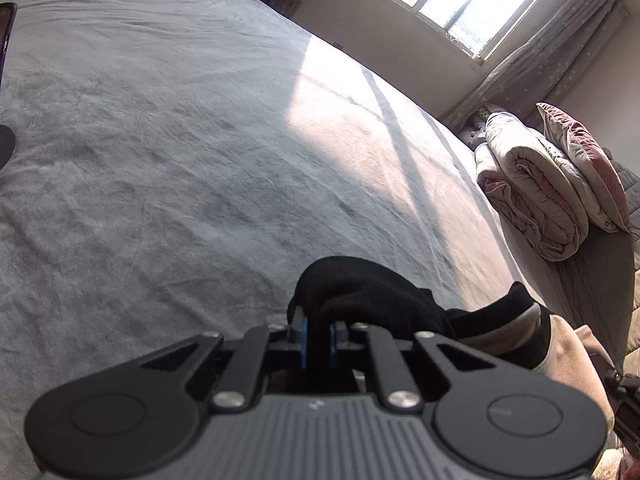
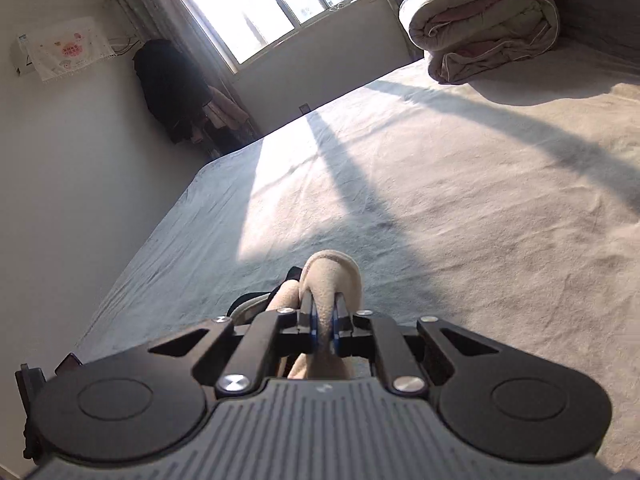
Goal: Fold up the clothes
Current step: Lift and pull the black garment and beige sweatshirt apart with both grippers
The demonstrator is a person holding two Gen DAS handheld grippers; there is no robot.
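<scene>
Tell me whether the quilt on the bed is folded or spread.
Folded: the quilt sits as a thick layered bundle on the bed.

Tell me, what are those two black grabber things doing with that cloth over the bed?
A person is holding a grabber in each hand and folding clothes over the big grey bed sheet. The left gripper is shut on the black part of a soft black-and-beige garment. The right gripper is shut on a beige fleece part, apparently the same garment. Both bits are held up off the sheet. A rolled-up quilt sits at the far end.
</scene>
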